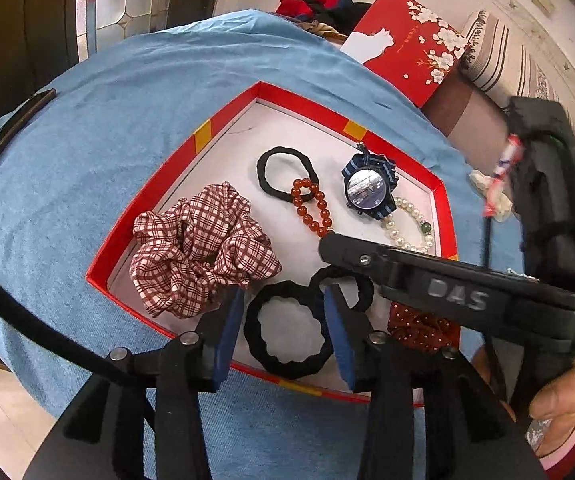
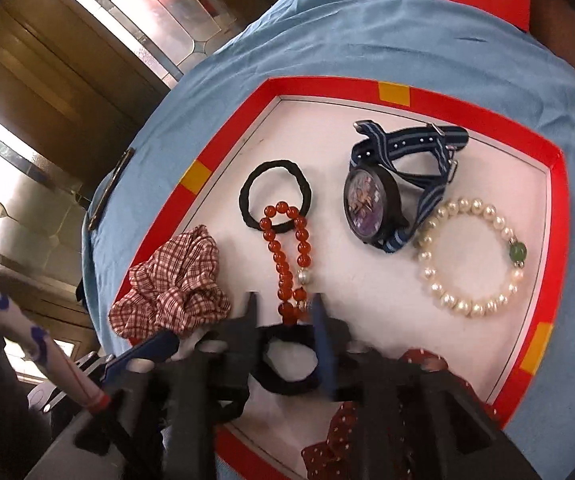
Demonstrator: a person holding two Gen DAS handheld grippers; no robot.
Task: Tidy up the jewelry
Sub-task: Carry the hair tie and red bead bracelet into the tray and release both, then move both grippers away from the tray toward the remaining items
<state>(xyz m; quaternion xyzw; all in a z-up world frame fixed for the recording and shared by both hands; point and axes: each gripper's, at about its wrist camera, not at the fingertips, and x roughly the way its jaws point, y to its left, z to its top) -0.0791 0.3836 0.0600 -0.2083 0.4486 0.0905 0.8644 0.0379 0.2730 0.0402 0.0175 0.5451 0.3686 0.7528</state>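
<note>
A red-rimmed box (image 1: 263,90) with a white floor lies on the blue cloth. My left gripper (image 1: 284,300) is open over its near side, and a thick black hair tie (image 1: 287,360) lies on the floor between its blue pads, unpinched. A smaller black tie (image 1: 361,288) sits just behind. My right gripper (image 2: 285,312) is open too, its fingers either side of a black hair tie (image 2: 287,384). One of its fingers (image 1: 351,254) crosses the left wrist view. The box also holds a plaid scrunchie (image 1: 199,248), an orange bead bracelet (image 2: 287,256), a watch (image 2: 371,204) and a pearl bracelet (image 2: 471,256).
A thin black hair tie (image 2: 275,196) lies under the bead loop. A red dotted scrunchie (image 1: 419,328) fills the near right corner. The flowered red lid (image 1: 407,40) leans beyond the table's far edge. A dark flat bar (image 1: 11,132) rests on the cloth at left.
</note>
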